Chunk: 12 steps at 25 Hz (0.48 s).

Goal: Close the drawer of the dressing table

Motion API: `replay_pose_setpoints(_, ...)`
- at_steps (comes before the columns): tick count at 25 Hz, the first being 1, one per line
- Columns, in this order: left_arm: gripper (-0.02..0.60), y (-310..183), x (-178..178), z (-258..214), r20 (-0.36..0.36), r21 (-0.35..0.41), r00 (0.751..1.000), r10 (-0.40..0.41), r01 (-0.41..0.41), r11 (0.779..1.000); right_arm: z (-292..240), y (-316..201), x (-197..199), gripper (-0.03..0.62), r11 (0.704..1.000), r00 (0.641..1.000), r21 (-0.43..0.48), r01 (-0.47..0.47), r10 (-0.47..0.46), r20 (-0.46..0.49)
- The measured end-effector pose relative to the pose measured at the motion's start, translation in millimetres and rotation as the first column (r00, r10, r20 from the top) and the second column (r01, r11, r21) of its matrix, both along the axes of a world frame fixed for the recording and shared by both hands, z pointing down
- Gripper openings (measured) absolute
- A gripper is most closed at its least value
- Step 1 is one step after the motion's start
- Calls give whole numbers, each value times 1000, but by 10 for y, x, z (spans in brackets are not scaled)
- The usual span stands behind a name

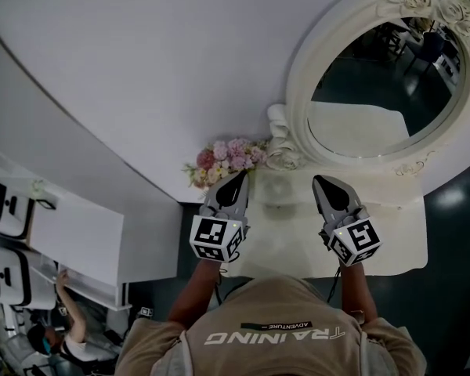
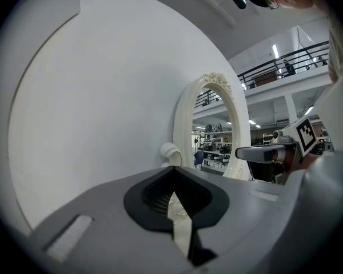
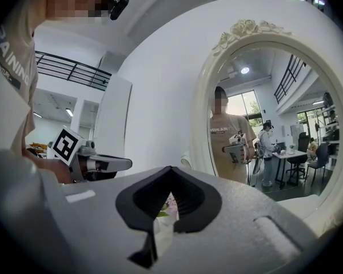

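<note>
In the head view the bunch of pink flowers [image 1: 223, 159] sits against the white wall at the back of the dressing table [image 1: 290, 237], at about 11 o'clock from the left gripper [image 1: 239, 180]. That gripper hovers over the cream top and points toward 12 o'clock. Its own view shows the jaws [image 2: 172, 169] pressed together at the tips, with nothing pinched between them. The right gripper [image 1: 323, 182] hangs level with it, well apart to its 3 o'clock side. Its jaws [image 3: 170, 169] also meet at the tips with nothing between them, and the oval mirror [image 1: 298, 92] stands at its 1 o'clock. The drawer itself shows in no view. It would lie under the table's near edge, toward 6 o'clock from both tools, where the person's chest and forearms cover the front. So I cannot tell whether it stands out or sits flush. Two closed grippers raised above the top would fit a drawer waiting to be pushed in just as well as one already home. As a judgement only: tips held together suit pressing on a flat front better than gripping it. If the drawer does stand out, it would probably go in most cleanly with the tools brought down below the top's edge and set against the front. They should press square and evenly on both sides, so it runs straight rather than jamming on its slides, and ease off near the end so the flowers and mirror are not jolted.
</note>
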<state>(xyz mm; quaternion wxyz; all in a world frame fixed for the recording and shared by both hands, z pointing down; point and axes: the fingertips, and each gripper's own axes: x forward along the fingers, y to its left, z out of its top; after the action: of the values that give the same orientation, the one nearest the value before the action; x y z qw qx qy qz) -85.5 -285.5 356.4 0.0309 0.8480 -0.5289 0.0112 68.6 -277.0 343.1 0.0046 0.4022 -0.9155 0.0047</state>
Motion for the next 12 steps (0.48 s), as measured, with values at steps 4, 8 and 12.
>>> replay_pose_setpoints(4,17,24,6,20,6,-11,1000,-1,1,1000,-2,-14,29,2,1000,1000,1,-9,9,8)
replay_pose_setpoints(8,17,46,-15,5,13,-7,1000,-9,9,1000,26,-22,59,2,1000,1000,-1,-16,16,6)
replay_pose_setpoints(12,17,98,-44,36,10,-15,1000,-22,22,1000,57,18,62,2,1000,1000,-9,-5,5,11)
